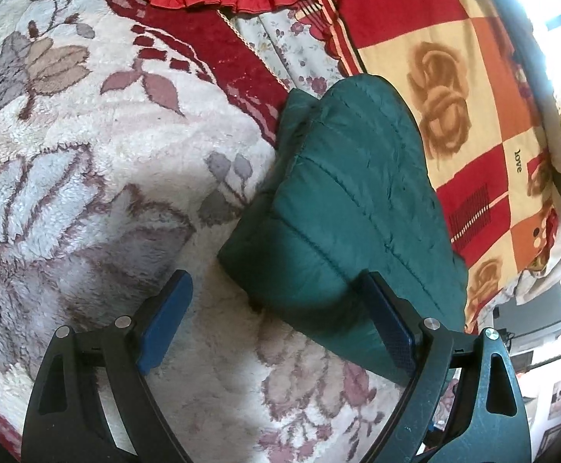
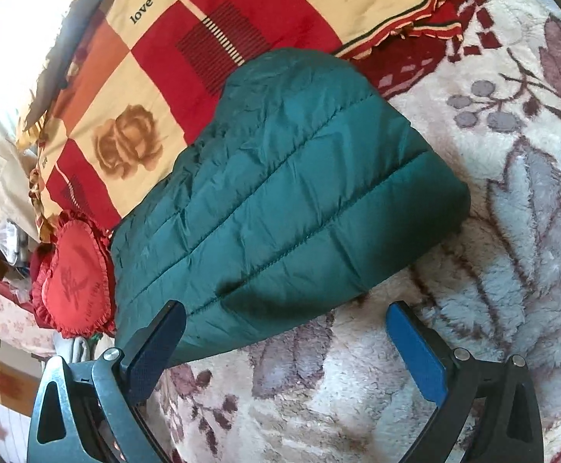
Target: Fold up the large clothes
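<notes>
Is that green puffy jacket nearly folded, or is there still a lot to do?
Nearly done, it seems. The green quilted jacket already lies as a compact folded bundle on the floral fleece blanket, with no sleeves sticking out. Nothing is in hand: the left gripper and right gripper both have open jaws beside its edge. What is left is perhaps a final tidy or moving it away.
</notes>
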A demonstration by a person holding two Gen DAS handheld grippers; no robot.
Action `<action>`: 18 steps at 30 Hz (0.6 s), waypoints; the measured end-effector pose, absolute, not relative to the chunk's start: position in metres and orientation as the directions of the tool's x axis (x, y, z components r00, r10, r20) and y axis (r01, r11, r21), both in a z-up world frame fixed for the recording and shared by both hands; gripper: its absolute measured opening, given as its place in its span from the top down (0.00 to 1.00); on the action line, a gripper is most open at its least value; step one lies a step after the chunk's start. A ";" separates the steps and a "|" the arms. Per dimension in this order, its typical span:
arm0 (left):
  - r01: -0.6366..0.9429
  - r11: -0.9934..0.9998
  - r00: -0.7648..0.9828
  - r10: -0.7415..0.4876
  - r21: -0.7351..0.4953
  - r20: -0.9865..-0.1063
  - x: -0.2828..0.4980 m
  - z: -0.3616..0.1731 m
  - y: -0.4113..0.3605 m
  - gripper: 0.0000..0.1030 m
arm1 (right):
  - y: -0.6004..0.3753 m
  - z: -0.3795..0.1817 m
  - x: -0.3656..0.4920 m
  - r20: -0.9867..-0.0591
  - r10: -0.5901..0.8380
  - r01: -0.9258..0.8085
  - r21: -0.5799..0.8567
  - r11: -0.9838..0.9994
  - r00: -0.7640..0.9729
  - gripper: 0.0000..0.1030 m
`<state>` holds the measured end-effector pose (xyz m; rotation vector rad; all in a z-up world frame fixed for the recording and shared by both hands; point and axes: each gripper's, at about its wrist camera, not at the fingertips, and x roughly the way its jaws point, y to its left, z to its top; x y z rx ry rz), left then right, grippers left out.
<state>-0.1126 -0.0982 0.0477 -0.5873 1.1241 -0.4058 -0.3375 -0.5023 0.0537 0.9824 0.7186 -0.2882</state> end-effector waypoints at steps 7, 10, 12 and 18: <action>0.014 0.782 0.385 -0.579 -0.623 -0.718 -0.113 0.048 -0.102 0.13 | -0.507 0.052 -0.338 -0.651 0.097 0.522 0.680 0.514 0.753 0.00; 0.009 0.779 0.384 -0.582 -0.627 -0.717 -0.113 0.048 -0.105 0.13 | -0.508 0.051 -0.337 -0.641 0.093 0.512 0.685 0.518 0.762 0.00; 0.005 0.771 0.380 -0.590 -0.636 -0.712 -0.112 0.047 -0.107 0.13 | -0.510 0.050 -0.338 -0.635 0.092 0.508 0.689 0.517 0.767 0.00; -0.001 0.742 0.365 -0.624 -0.671 -0.691 -0.107 0.043 -0.116 0.13 | -0.514 0.047 -0.333 -0.612 0.093 0.494 0.710 0.502 0.785 0.00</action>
